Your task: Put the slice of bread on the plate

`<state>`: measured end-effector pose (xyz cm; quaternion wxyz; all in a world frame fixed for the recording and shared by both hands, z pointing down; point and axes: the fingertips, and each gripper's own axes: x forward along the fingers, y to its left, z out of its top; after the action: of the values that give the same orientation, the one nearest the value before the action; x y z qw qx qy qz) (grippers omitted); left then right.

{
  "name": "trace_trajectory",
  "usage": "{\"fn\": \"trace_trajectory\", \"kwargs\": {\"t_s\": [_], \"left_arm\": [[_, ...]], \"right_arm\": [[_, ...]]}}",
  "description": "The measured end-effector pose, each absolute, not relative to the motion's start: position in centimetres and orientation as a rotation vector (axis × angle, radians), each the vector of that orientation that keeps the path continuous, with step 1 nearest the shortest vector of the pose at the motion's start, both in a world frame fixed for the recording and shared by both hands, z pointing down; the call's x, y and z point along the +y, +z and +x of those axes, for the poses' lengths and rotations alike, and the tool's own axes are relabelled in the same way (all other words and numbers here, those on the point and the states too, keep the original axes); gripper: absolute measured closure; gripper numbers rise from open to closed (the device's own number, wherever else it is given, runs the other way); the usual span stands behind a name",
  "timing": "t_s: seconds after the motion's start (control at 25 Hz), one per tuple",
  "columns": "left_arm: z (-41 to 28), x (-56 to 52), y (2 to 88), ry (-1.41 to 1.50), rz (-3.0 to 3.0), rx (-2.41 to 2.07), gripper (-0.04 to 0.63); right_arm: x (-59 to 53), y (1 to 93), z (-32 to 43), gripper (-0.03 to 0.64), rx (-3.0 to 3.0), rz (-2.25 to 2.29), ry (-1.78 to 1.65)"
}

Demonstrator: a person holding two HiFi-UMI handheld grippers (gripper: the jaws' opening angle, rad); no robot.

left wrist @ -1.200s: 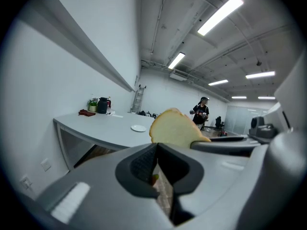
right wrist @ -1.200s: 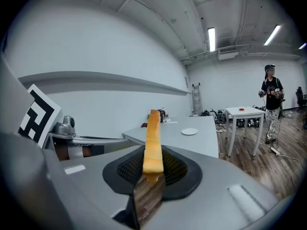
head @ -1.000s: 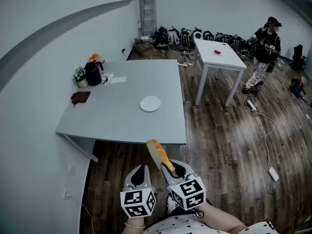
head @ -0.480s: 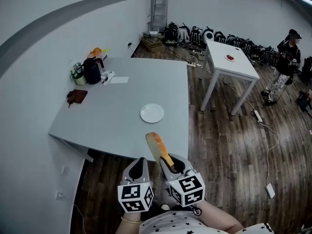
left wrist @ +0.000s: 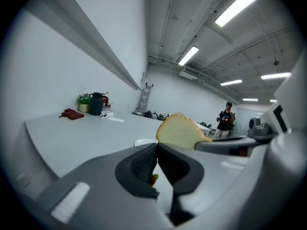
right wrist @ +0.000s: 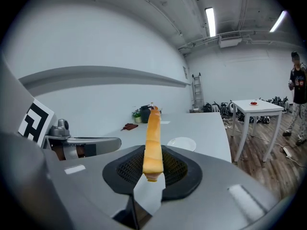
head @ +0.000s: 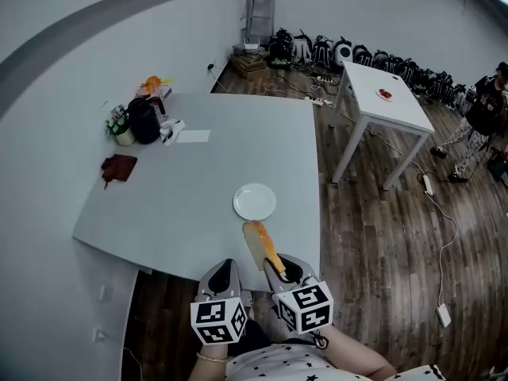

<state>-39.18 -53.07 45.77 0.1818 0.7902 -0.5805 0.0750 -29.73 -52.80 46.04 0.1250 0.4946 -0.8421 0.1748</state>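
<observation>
A white plate (head: 255,202) lies on the grey table (head: 175,205), near its front right part. My right gripper (head: 278,270) is shut on the slice of bread (head: 259,243), which stands on edge and sticks out over the table's near edge, just short of the plate. In the right gripper view the bread (right wrist: 153,138) is pinched between the pads, with the plate (right wrist: 181,143) beyond it. My left gripper (head: 225,276) hovers beside it on the left, jaws closed together with nothing in them. The left gripper view shows the bread (left wrist: 180,131) and the plate (left wrist: 144,141).
A dark kettle (head: 146,119), a small plant pot (head: 121,127), a red cloth (head: 117,167) and a paper (head: 193,136) sit at the table's far left. A white side table (head: 389,98) and a person (head: 484,109) stand to the right; bags line the far wall.
Both grippers, the right one still carrying the bread, have come forward from the floor in front of the table to its near edge. The plate now lies much closer.
</observation>
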Motion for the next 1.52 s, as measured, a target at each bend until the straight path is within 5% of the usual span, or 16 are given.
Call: {"fn": "trace_trajectory", "kwargs": {"t_s": [1.08,1.24,1.36,1.52], "left_arm": [[-41.1,-77.8,49.7,0.298,2.352,-1.41,0.588],[-40.8,-78.0,50.2,0.305,2.347,-1.39,0.588],[-40.5,-77.9,50.2,0.304,2.354,-1.375,0.588],[-40.1,-77.3,50.2,0.307,2.364,-1.361,0.588]], "right_arm": [[-76.6,56.4,-33.1,0.526,-2.104,1.487,0.979],[-76.9,56.5,-32.1,0.493,-2.041,1.518,0.834],[-77.0,56.3,-31.1,0.381,-1.988,1.555,0.693],[-76.5,56.1,-30.4,0.371,-1.978,1.588,0.67]]}}
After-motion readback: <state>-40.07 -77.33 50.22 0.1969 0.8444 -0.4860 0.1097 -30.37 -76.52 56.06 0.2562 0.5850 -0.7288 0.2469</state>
